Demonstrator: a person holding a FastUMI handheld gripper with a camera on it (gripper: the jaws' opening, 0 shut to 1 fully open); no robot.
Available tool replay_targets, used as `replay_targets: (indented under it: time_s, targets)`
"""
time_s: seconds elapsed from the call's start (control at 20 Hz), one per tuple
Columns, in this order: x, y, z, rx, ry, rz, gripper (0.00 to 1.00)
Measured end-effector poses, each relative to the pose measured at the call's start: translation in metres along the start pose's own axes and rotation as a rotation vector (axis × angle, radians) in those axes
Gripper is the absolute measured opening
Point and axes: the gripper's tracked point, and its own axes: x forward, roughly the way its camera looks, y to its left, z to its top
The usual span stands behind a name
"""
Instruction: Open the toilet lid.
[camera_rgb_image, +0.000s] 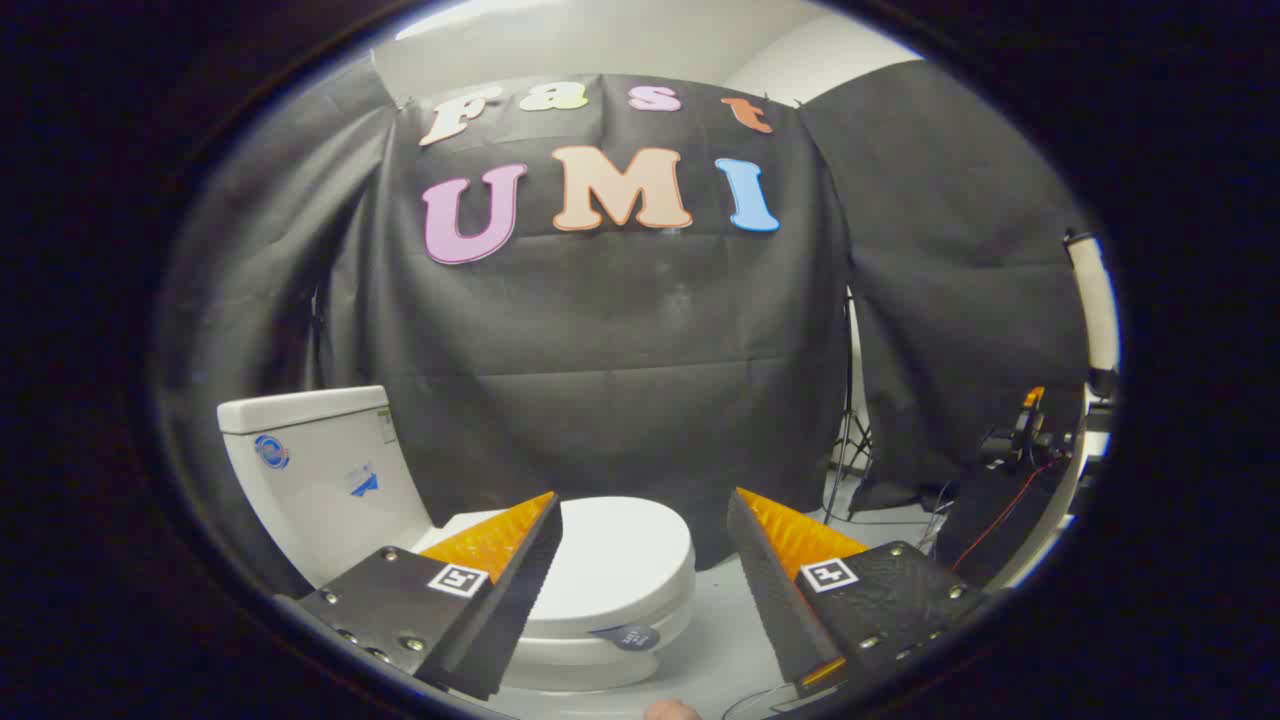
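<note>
A white toilet stands against the black cloth wall, its tank (310, 470) to the left and its lid (620, 555) lying flat and closed over the bowl. My gripper (645, 510) hovers above and in front of it, open wide, with nothing between the fingers. The left finger (500, 570) overlaps the lid's left side in the view; the right finger (790, 580) stands off to the right of the bowl. A small dark tag (628, 636) sticks out at the seat's front rim, between the fingers.
The pale floor (720, 640) spreads to the right of the toilet. A light stand (848, 440) and a dark box with red cables (1000, 500) sit at the right by the cloth wall. A fingertip (670, 710) shows at the bottom.
</note>
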Motion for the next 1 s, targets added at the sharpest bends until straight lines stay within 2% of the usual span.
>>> replay_targets:
  time_s: [0.15,0.3,0.5,0.65,1.0]
  targets:
    - [0.003,-0.002,-0.028,0.034,0.093,0.005,0.98]
    - [0.005,-0.001,-0.033,0.034,0.125,0.020,0.99]
    - [-0.004,-0.002,-0.021,-0.065,0.085,0.027,1.00]
    - [-0.008,-0.008,0.006,-0.127,-0.007,0.008,1.00]
    - [-0.006,-0.009,0.008,-0.125,-0.014,-0.004,1.00]
